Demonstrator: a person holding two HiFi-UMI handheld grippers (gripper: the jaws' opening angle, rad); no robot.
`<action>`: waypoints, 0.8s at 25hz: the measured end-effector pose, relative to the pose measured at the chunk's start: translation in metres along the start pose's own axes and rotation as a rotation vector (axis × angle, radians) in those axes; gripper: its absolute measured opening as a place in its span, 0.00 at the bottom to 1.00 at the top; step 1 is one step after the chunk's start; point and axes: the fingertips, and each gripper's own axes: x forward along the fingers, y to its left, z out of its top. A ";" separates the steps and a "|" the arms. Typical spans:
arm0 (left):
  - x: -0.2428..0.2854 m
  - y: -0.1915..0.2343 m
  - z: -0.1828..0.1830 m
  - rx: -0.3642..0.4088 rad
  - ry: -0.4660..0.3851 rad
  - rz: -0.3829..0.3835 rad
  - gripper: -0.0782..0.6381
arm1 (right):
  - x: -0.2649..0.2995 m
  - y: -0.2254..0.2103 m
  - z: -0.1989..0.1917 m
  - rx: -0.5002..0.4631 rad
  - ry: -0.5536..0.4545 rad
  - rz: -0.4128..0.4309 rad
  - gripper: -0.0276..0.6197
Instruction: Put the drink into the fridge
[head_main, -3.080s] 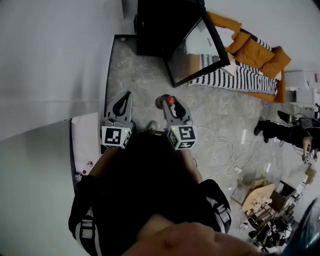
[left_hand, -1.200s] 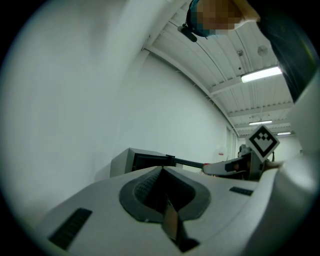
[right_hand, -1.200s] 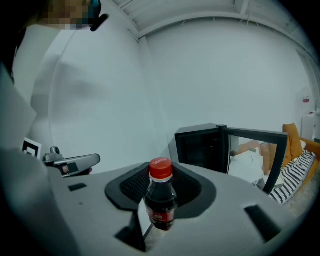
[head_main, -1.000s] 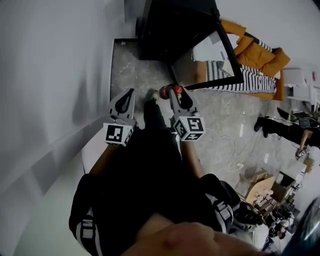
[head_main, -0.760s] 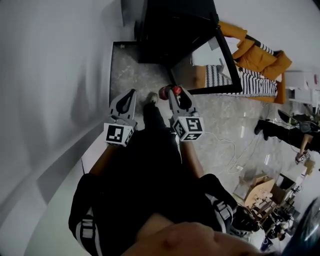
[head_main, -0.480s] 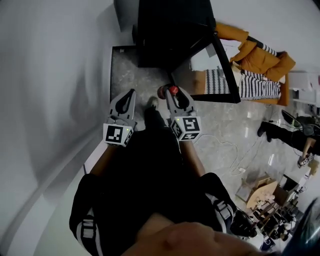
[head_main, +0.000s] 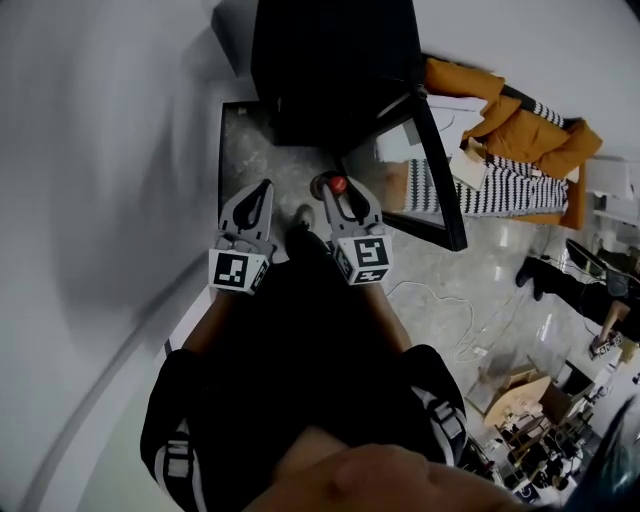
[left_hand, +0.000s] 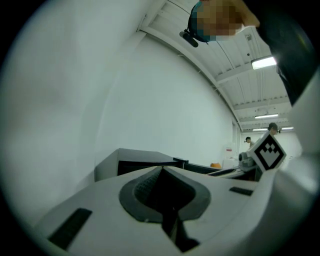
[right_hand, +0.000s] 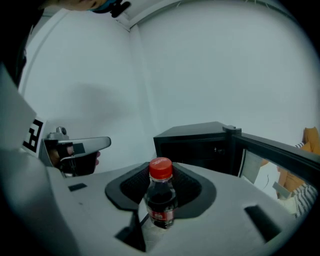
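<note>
- The right tool (right_hand: 161, 175) is closed on the bottle (right_hand: 161, 202). Its jaws press the lower body from both sides, and nothing else sits between them.
- The bottle stands upright in that grip, with its long axis vertical, red cap (right_hand: 160, 168) up and base down. That puts it at right angles to the line along the jaws. The drink inside is dark.
- The fridge (right_hand: 192, 142) lies ahead of the right tool and a little to its right, well apart from the bottle. Its dark opening faces the tool.
- The door (right_hand: 272, 150) is swung out on the right, hinged at the fridge's right front corner. The way from the bottle to the opening looks free.
- In the head view the fridge sits on the floor (head_main: 245, 140) close to the wall (head_main: 100, 150). The right tool points at the gap between the fridge and its door.
- The left tool (left_hand: 162, 171) has its jaws together and carries nothing. It hangs just beside the right tool, on the wall side, pointing toward the fridge's left edge.
- The right tool lines up better with the opening and already holds the drink. I judge the coming move to be a forward reach with that arm, keeping the bottle upright.
- The likeliest snags are the cap on the opening's top edge and the tool's right side on the door.
</note>
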 end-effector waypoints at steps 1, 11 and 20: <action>0.010 -0.001 0.000 0.003 -0.001 0.001 0.12 | 0.006 -0.008 0.000 -0.007 0.002 -0.001 0.24; 0.057 -0.008 -0.021 0.014 0.047 -0.003 0.12 | 0.054 -0.058 -0.009 -0.041 0.025 0.009 0.24; 0.074 0.010 -0.022 0.023 0.069 -0.061 0.12 | 0.080 -0.061 -0.003 -0.010 0.029 -0.019 0.24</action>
